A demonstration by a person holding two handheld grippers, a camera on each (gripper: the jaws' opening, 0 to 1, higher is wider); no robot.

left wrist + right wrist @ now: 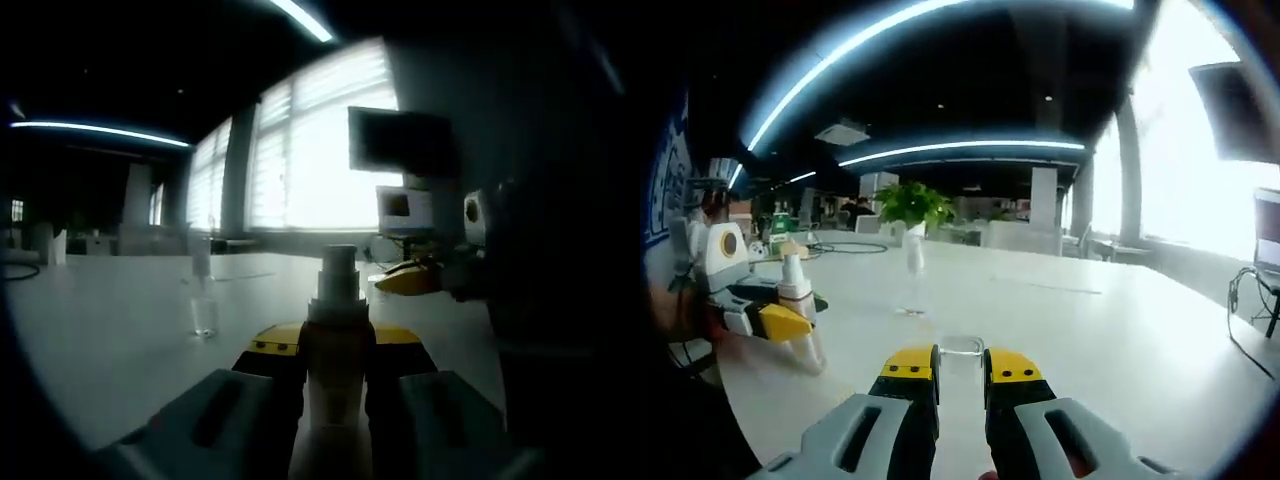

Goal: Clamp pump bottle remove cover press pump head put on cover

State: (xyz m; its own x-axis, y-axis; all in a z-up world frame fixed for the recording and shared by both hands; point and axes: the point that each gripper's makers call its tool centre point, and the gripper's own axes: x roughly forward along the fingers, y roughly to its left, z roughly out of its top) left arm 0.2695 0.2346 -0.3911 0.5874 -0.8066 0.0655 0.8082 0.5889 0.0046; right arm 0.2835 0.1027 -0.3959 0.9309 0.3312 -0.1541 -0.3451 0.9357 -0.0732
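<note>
My left gripper [335,350] is shut on the pump bottle [336,375], a pale upright bottle whose bare pump head [339,264] rises above the yellow-tipped jaws. In the right gripper view that same left gripper [780,318] comes in from the left edge and holds the pump bottle [797,290] just above the white table [1090,340]. My right gripper [962,365] is shut on a small clear cover [962,347] between its yellow tips. The right gripper [405,281] also reaches in from the right, a little to the right of the pump head.
A small clear vessel [204,312] stands on the table [110,330] to the left of the bottle. A clear stemmed vessel [912,268] stands mid-table, with a green plant [912,203] behind it. Monitors [405,208] and cables sit by the bright windows.
</note>
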